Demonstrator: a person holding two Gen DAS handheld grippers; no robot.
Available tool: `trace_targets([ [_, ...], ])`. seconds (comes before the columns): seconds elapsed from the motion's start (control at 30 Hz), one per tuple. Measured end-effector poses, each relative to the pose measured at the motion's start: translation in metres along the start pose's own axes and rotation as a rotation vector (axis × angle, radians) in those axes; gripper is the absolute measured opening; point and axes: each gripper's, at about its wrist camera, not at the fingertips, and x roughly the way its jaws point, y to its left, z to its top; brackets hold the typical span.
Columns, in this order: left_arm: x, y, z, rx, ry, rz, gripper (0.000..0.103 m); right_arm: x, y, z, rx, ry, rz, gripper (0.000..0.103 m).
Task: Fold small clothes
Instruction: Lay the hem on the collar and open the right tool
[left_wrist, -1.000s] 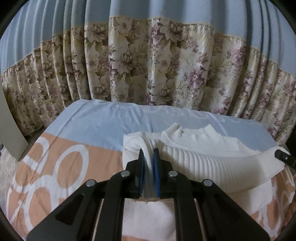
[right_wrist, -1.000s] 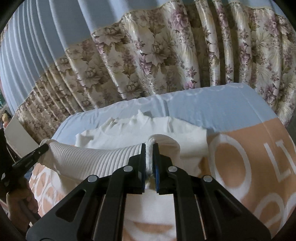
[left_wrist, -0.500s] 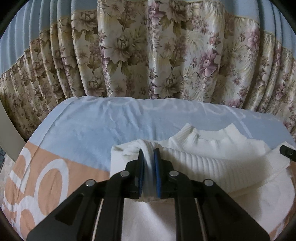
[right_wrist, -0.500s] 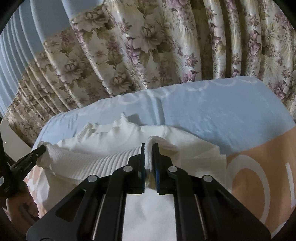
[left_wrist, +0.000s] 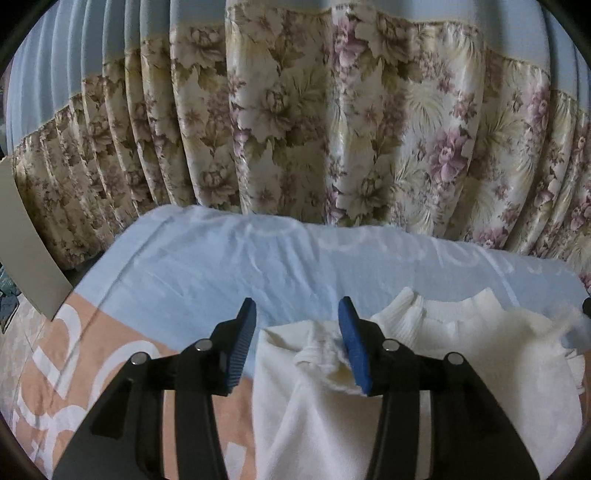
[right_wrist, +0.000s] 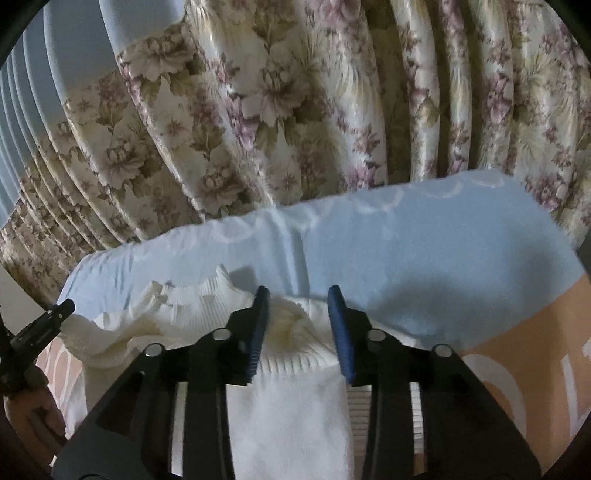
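Fold release: left tool (left_wrist: 297, 341) and right tool (right_wrist: 299, 330) both spread wide, gripping nothing, over the white sweater (right_wrist: 295, 406) lying folded on the bed (right_wrist: 424, 251). Next, likely regrasp for a further fold.

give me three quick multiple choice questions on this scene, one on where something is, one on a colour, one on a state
1. Where does the sweater lie?
A. on the bed
B. on the floor
C. hung on the curtain

2. What colour are the pads of the right hand-held gripper?
A. red
B. blue
C. green

3. How does the left hand-held gripper stand?
A. shut on the sweater
B. shut on the sheet
C. open

Answers:
1. A, the white knit rests on the sheet of the bed, in front of the curtain.
2. B, both inner faces are blue.
3. C, its jaws stand wide apart, with cloth loose between them.
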Motion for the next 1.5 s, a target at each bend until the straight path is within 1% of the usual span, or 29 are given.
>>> trace_targets([
  [0.07, -0.010, 0.002, 0.000, 0.007, -0.016, -0.002, 0.047, -0.011, 0.000, 0.002, -0.004, -0.026, -0.001, 0.043],
  [0.1, -0.013, 0.002, 0.000, 0.007, -0.017, -0.006, 0.047, -0.015, 0.001, 0.002, -0.008, -0.032, 0.002, 0.043],
  [0.2, -0.022, 0.002, -0.002, 0.009, -0.018, -0.016, 0.047, -0.022, 0.001, 0.001, -0.016, -0.028, 0.012, 0.043],
  [0.3, -0.028, -0.001, -0.007, 0.021, -0.015, -0.018, 0.047, -0.028, 0.000, -0.005, -0.024, -0.016, 0.004, 0.043],
  [0.43, -0.034, -0.008, -0.024, 0.056, 0.015, -0.025, 0.047, -0.037, -0.008, -0.018, -0.025, 0.003, -0.014, 0.043],
  [0.5, -0.036, -0.010, -0.034, 0.067, 0.025, -0.025, 0.047, -0.041, -0.015, -0.028, -0.025, 0.016, -0.031, 0.050],
  [0.6, -0.039, -0.011, -0.052, 0.076, 0.041, -0.022, 0.048, -0.046, -0.026, -0.041, -0.020, 0.035, -0.046, 0.052],
  [0.63, -0.039, -0.011, -0.057, 0.077, 0.047, -0.025, 0.049, -0.047, -0.031, -0.047, -0.019, 0.047, -0.051, 0.053],
  [0.7, -0.042, -0.012, -0.067, 0.083, 0.053, -0.025, 0.058, -0.048, -0.036, -0.054, -0.021, 0.061, -0.059, 0.053],
  [0.73, -0.043, -0.012, -0.070, 0.087, 0.053, -0.022, 0.067, -0.049, -0.039, -0.058, -0.024, 0.067, -0.061, 0.054],
  [0.77, -0.045, -0.013, -0.074, 0.091, 0.049, -0.021, 0.072, -0.051, -0.041, -0.061, -0.027, 0.070, -0.064, 0.056],
  [0.87, -0.051, -0.013, -0.083, 0.092, 0.036, -0.034, 0.080, -0.054, -0.043, -0.068, -0.043, 0.079, -0.060, 0.066],
  [0.93, -0.054, -0.014, -0.088, 0.097, 0.037, -0.042, 0.082, -0.055, -0.042, -0.072, -0.052, 0.082, -0.065, 0.073],
  [0.97, -0.055, -0.015, -0.090, 0.099, 0.039, -0.047, 0.084, -0.055, -0.041, -0.073, -0.058, 0.084, -0.067, 0.081],
  [1.0, -0.055, -0.015, -0.092, 0.099, 0.039, -0.051, 0.084, -0.054, -0.039, -0.075, -0.063, 0.087, -0.060, 0.086],
  [1.07, -0.056, -0.016, -0.093, 0.099, 0.038, -0.053, 0.086, -0.052, -0.037, -0.077, -0.069, 0.095, -0.052, 0.087],
  [1.3, -0.056, -0.014, -0.095, 0.079, 0.029, -0.050, 0.086, -0.036, -0.035, -0.080, -0.067, 0.126, -0.053, 0.088],
  [1.37, -0.055, -0.015, -0.096, 0.081, 0.032, -0.057, 0.086, -0.027, -0.035, -0.083, -0.063, 0.146, -0.048, 0.089],
  [1.5, -0.054, -0.015, -0.093, 0.079, 0.030, -0.059, 0.086, -0.007, -0.036, -0.089, -0.075, 0.182, -0.065, 0.089],
])
